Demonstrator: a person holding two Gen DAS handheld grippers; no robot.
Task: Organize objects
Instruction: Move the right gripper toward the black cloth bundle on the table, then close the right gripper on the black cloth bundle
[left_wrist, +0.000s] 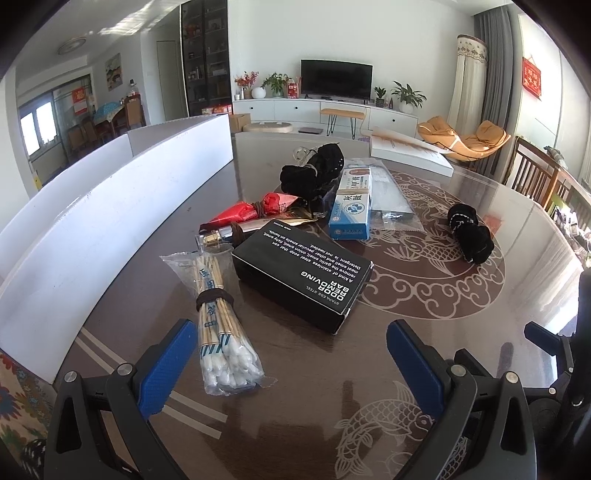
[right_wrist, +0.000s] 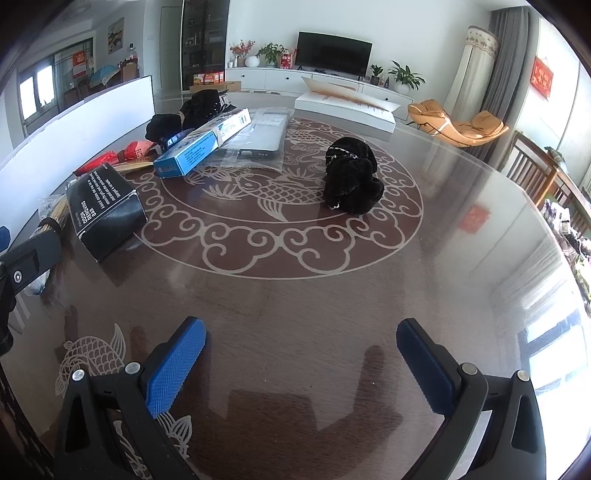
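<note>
A round dark table holds a scatter of small items. My left gripper is open, low over the table. A bag of cotton swabs lies by its left finger, and a black soap box sits just ahead. Behind them are a red packet, a perfume bottle, blue-and-white medicine boxes, a clear plastic bag and two black cloth bundles. My right gripper is open over bare table, well short of the nearer black bundle.
A white open box stands along the table's left side. A white flat box lies at the far edge. Wooden chairs stand at the right. The left gripper's body shows at the right wrist view's left edge.
</note>
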